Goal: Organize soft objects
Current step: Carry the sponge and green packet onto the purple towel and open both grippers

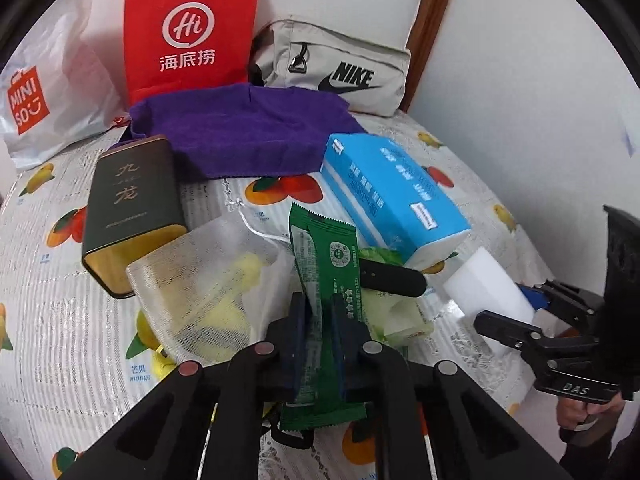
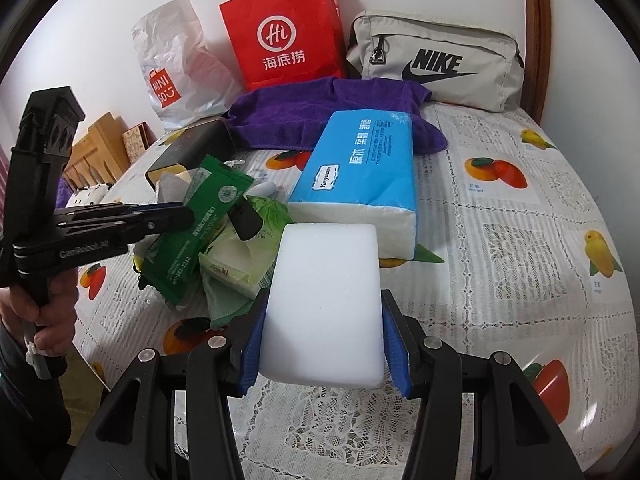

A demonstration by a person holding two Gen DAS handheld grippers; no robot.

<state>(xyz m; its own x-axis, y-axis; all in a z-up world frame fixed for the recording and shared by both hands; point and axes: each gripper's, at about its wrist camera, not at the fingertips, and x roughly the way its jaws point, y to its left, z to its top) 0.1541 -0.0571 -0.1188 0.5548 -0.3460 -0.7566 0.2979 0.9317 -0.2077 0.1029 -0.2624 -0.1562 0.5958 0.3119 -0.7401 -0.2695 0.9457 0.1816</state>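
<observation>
1. Two soft items are held: the left gripper [image 1: 320, 332] is clamped on a green sachet [image 1: 326, 276], lifted over the fruit-print tablecloth [image 2: 520, 240].
2. Right gripper [image 2: 324, 344] squeezes a white sponge block [image 2: 324, 304], just in front of the blue tissue pack [image 2: 360, 160].
3. Behind: purple towel [image 1: 248, 128], dark tin [image 1: 132, 204].

red paper bag [image 2: 280, 36] | white plastic bag [image 2: 176, 68] | grey pouch [image 2: 436, 64] | dark tin [image 1: 132, 208] | fruit-print tablecloth [image 2: 520, 240]

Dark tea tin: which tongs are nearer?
Left. The left tongs, shut on the green packet, sit just beside the dark tea tin; the right tongs hold the white sponge beyond the pile.
</observation>
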